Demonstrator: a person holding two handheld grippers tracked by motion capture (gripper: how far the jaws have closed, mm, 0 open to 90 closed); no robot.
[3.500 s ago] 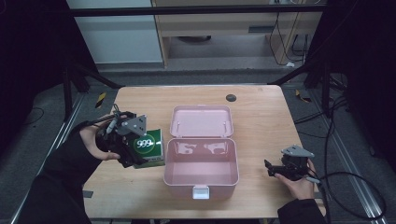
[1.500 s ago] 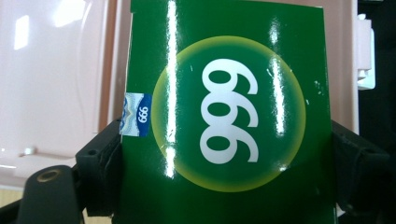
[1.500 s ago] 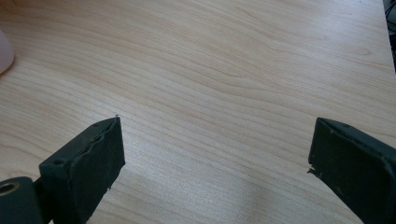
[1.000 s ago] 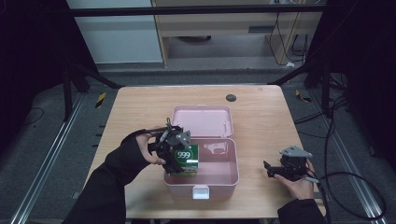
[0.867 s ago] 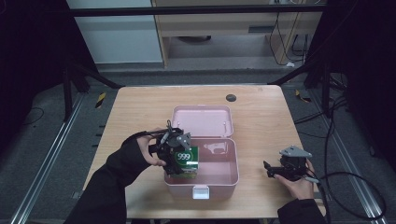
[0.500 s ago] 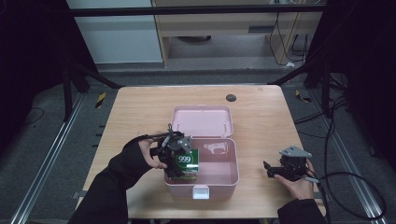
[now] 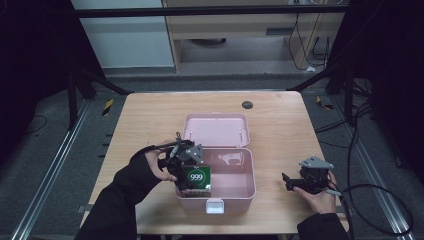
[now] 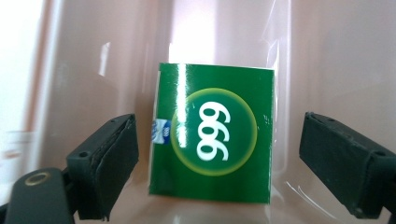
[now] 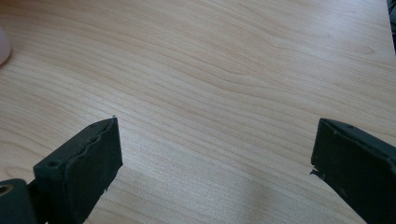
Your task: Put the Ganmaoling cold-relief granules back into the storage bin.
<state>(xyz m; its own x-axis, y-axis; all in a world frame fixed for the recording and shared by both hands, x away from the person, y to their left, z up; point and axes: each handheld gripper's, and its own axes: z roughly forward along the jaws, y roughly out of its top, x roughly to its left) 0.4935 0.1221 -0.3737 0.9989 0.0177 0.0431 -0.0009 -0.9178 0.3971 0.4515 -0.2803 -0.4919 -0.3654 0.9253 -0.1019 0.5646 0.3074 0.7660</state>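
Moved green 999 box (image 7: pixel 196 179) off bench (image 7: pixel 150 120) into pink case (image 7: pixel 235 182), near left wall. Left tongs (image 8: pixel 217 154) just spread, pads off box, released. Right tongs (image 9: pixel 212 168) wide apart, nothing held, over bench.

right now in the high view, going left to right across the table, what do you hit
left gripper → green box at the left end of the pink case → right gripper → its trailing cable

Dim surroundings, lit tabletop (glare streaks on glossy plastic)
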